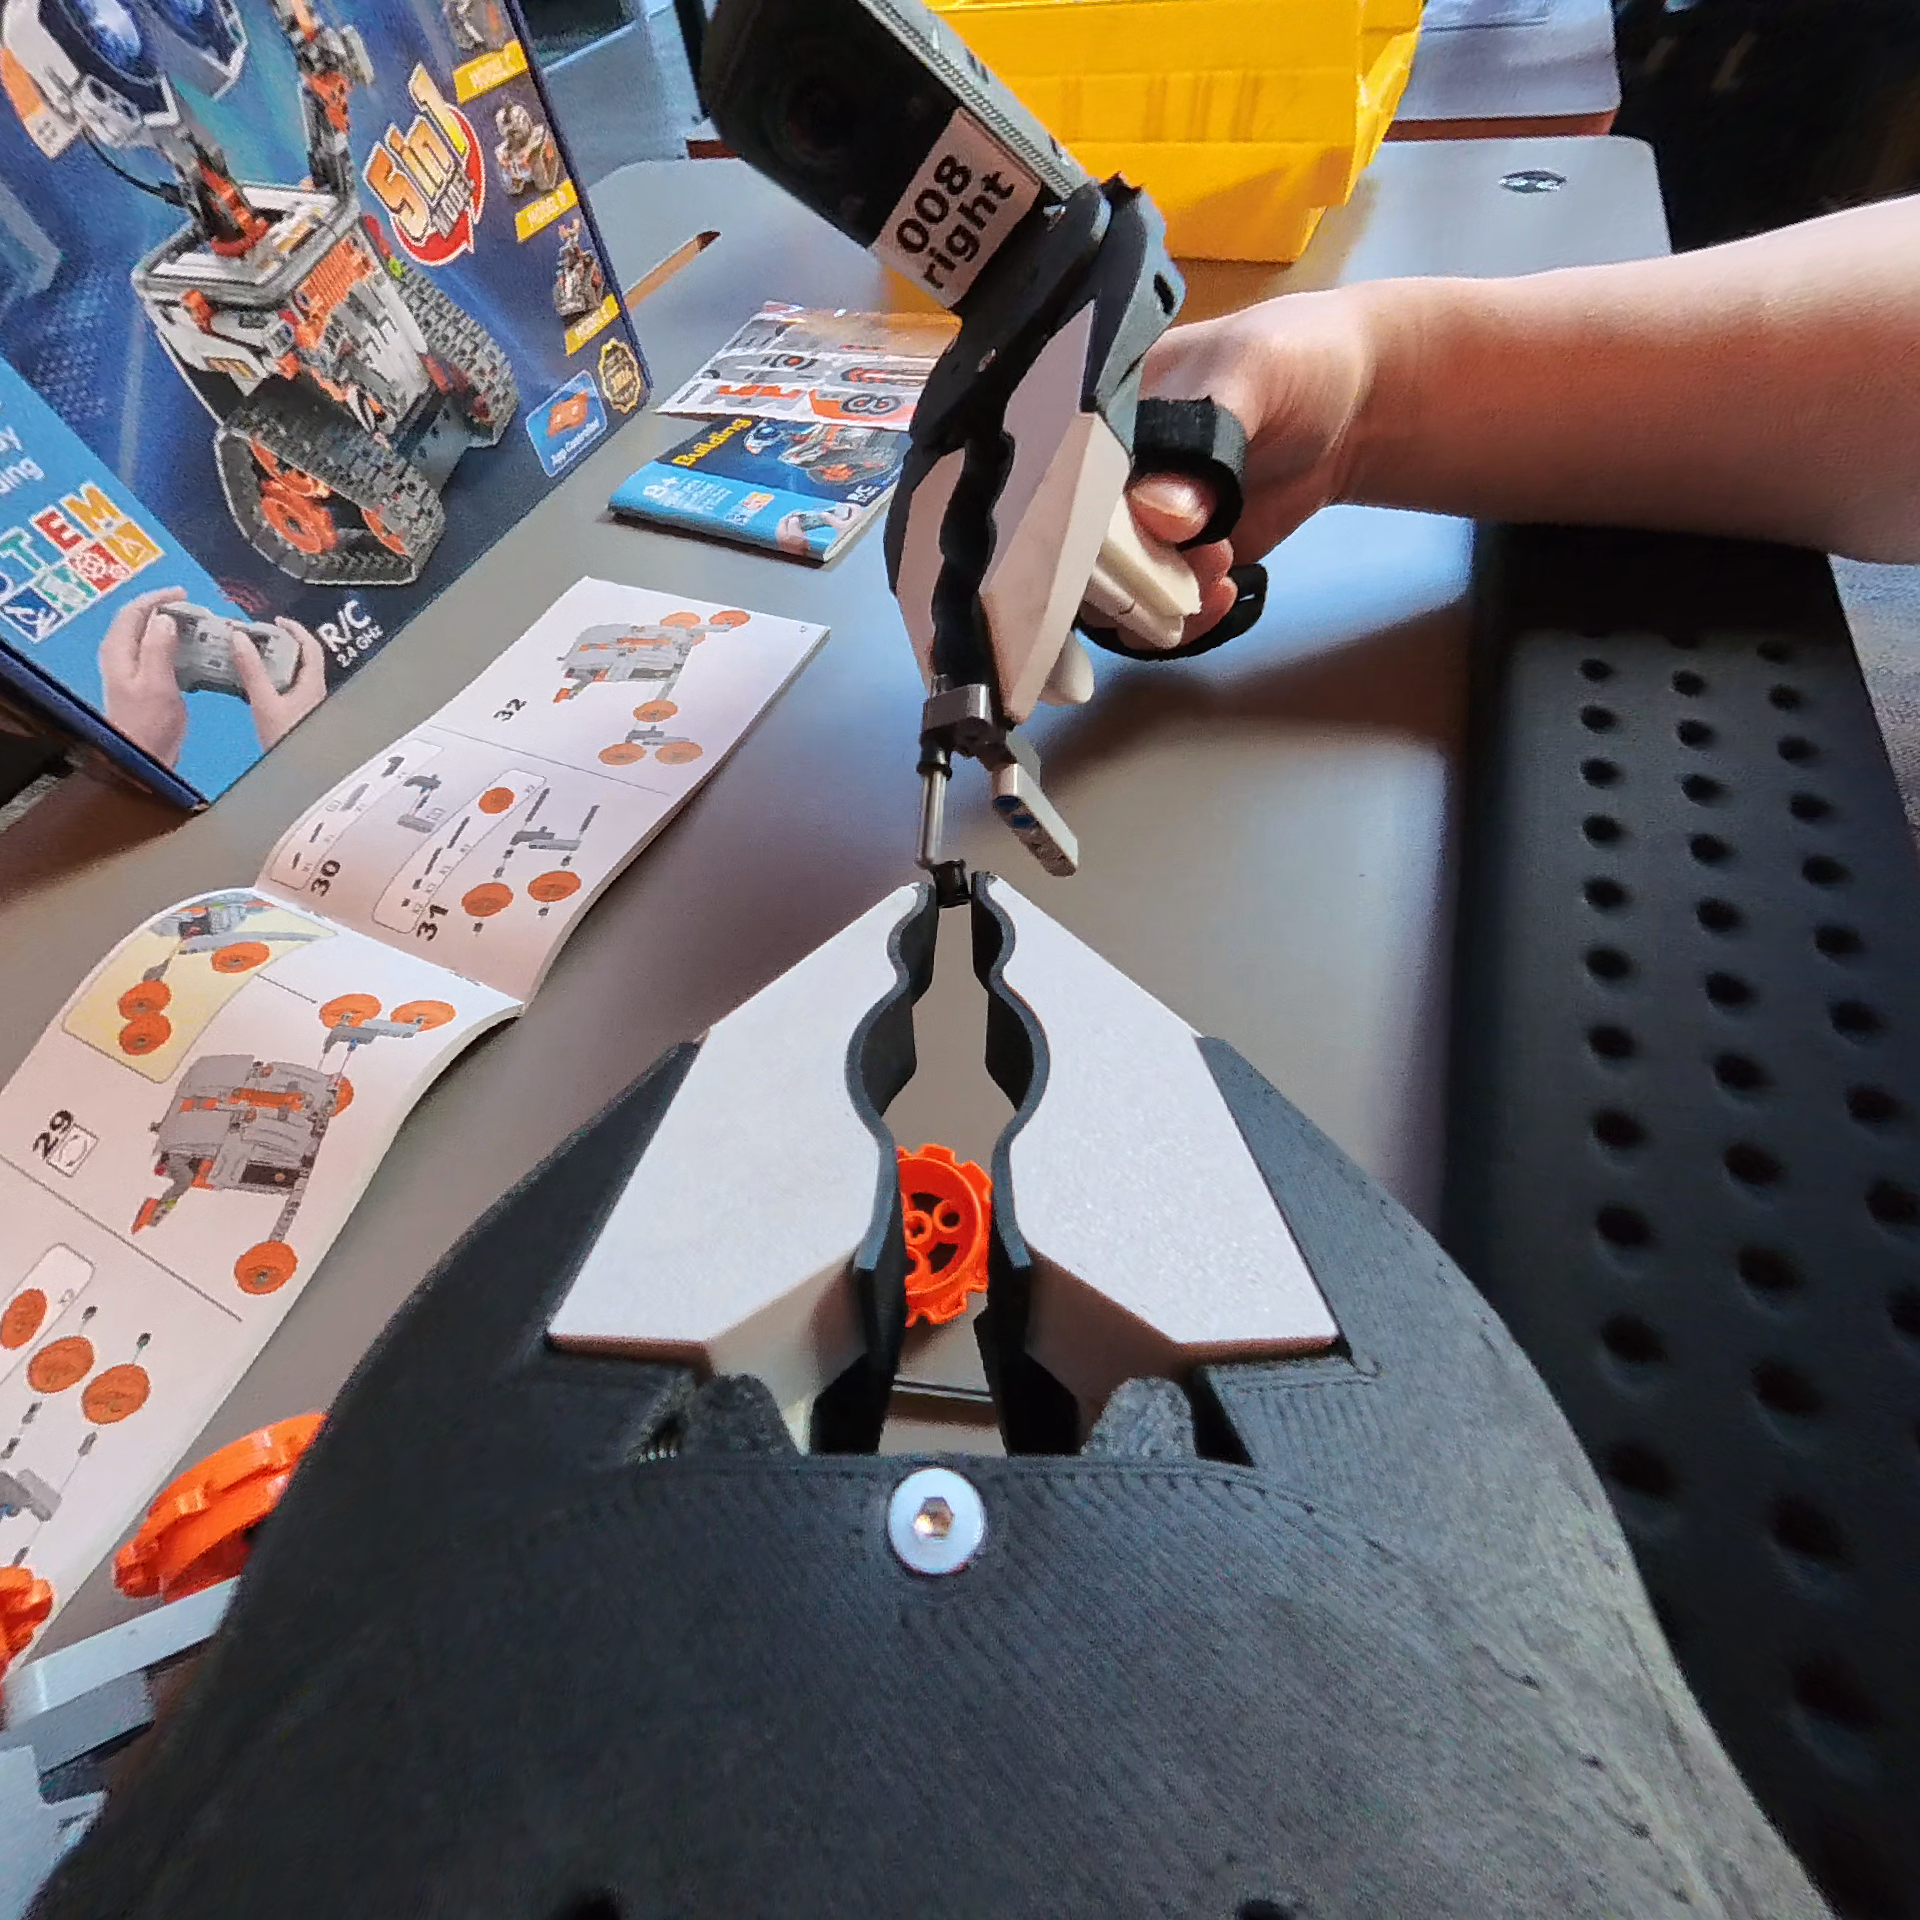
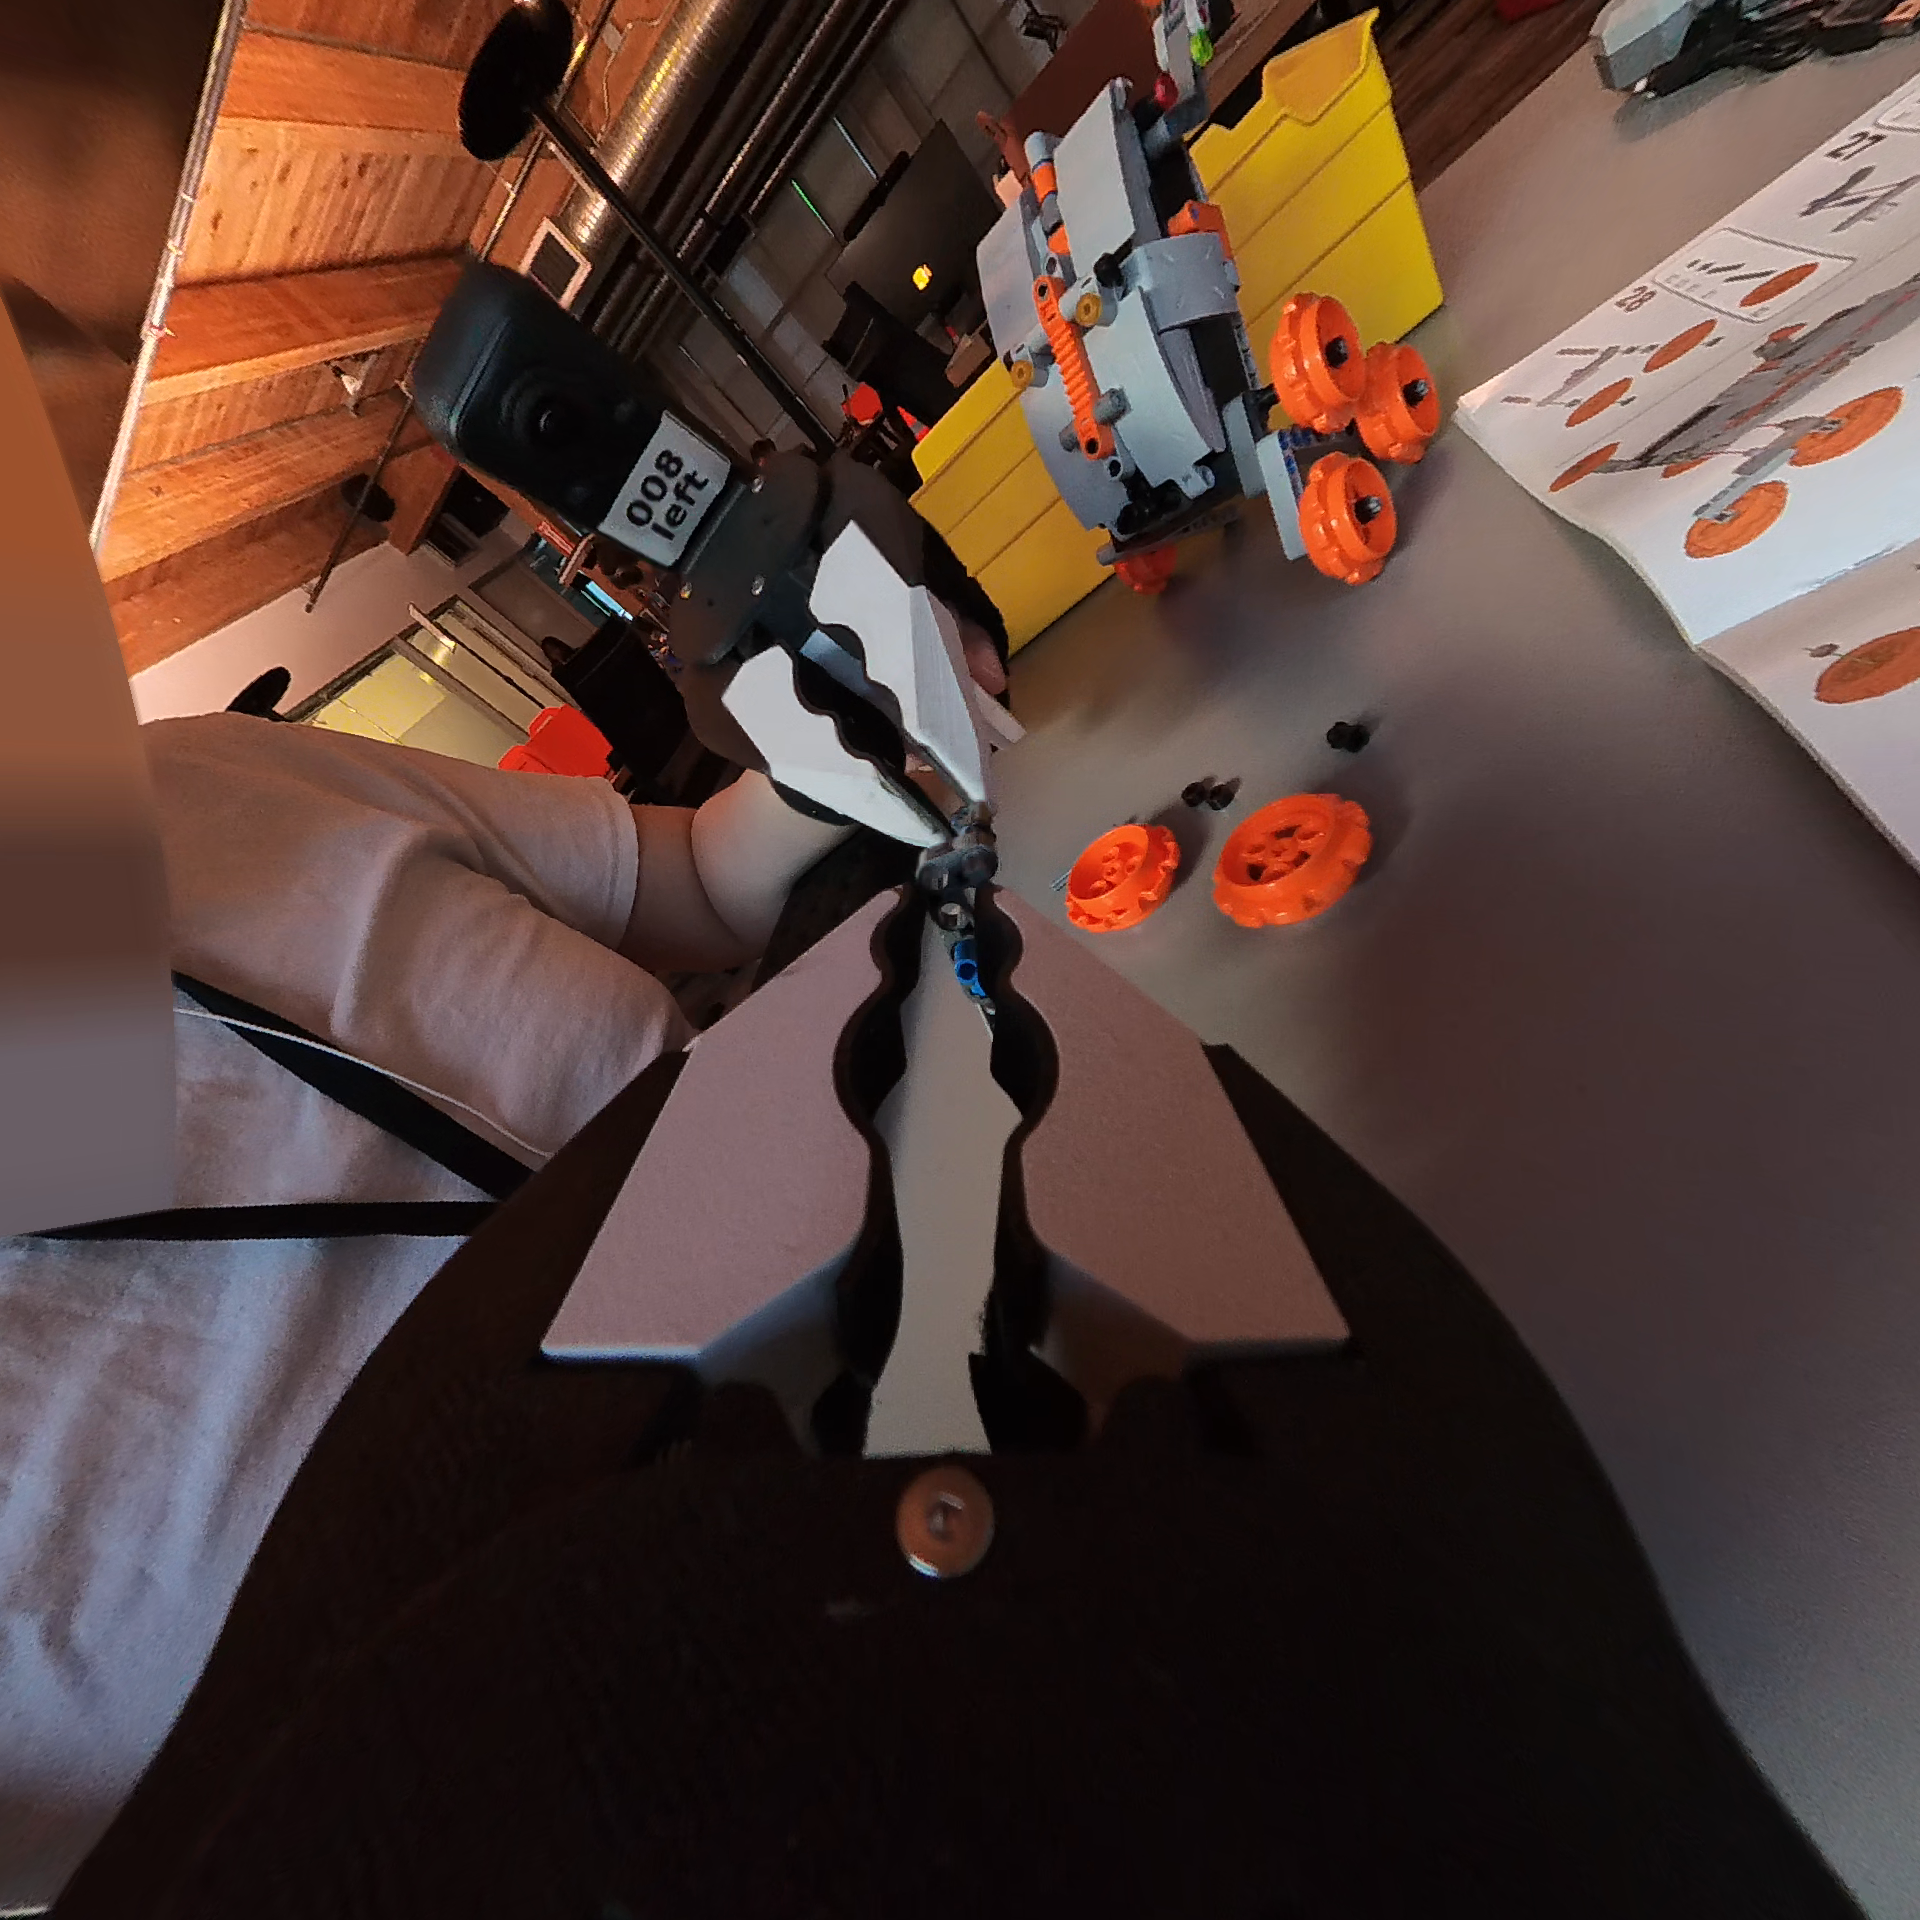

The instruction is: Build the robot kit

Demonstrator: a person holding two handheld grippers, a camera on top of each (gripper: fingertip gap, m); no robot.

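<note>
My left gripper point(image 1: 954, 896) is shut on a small black bush point(image 1: 952, 881) at its very tips, held above the grey table point(image 1: 1195, 831). My right gripper point(image 1: 982, 712) comes down from above, shut on a small grey assembly: a grey beam with blue pins point(image 1: 1031, 818) and a metal-grey axle point(image 1: 932, 805). The axle's lower end meets the black bush. In the right wrist view my right gripper point(image 2: 951, 902) pinches the grey beam point(image 2: 964, 961), and the left gripper point(image 2: 961, 823) touches it tip to tip. An orange wheel point(image 1: 940, 1231) lies on the table below my left fingers.
An open instruction booklet point(image 1: 416, 935), a toy box point(image 1: 260, 364), a small booklet point(image 1: 758, 483) and a yellow bin point(image 1: 1195, 114) lie left and behind. A black perforated seat point(image 1: 1714, 1039) is at right. Two orange wheels point(image 2: 1291, 857), black pins point(image 2: 1210, 795) and a half-built model point(image 2: 1132, 353) stand nearby. Left and right tips are no more than a few centimetres apart. Between my left fingertips and the orange wheel point(image 1: 940, 1231) there is roughly 8 cm.
</note>
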